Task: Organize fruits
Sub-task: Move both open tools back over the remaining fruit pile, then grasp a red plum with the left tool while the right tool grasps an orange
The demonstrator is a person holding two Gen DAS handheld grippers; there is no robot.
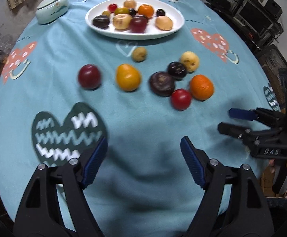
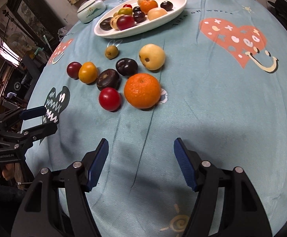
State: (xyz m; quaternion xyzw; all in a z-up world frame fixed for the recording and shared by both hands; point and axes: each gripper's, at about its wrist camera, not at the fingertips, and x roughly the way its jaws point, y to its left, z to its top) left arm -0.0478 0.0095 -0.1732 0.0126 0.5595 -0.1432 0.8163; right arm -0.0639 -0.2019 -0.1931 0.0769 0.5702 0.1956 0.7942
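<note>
Both empty – left gripper (image 1: 143, 145), right gripper (image 2: 141, 147) – fruits (image 2: 142, 90) loose

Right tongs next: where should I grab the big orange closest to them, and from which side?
Grip the orange across its widest middle, coming down from above and from the near side. It is round and sits stem-up, and its near and right sides are bare cloth. The red fruit sits close on its left, so place one finger carefully in that gap. The right tongs are open and empty.
</note>
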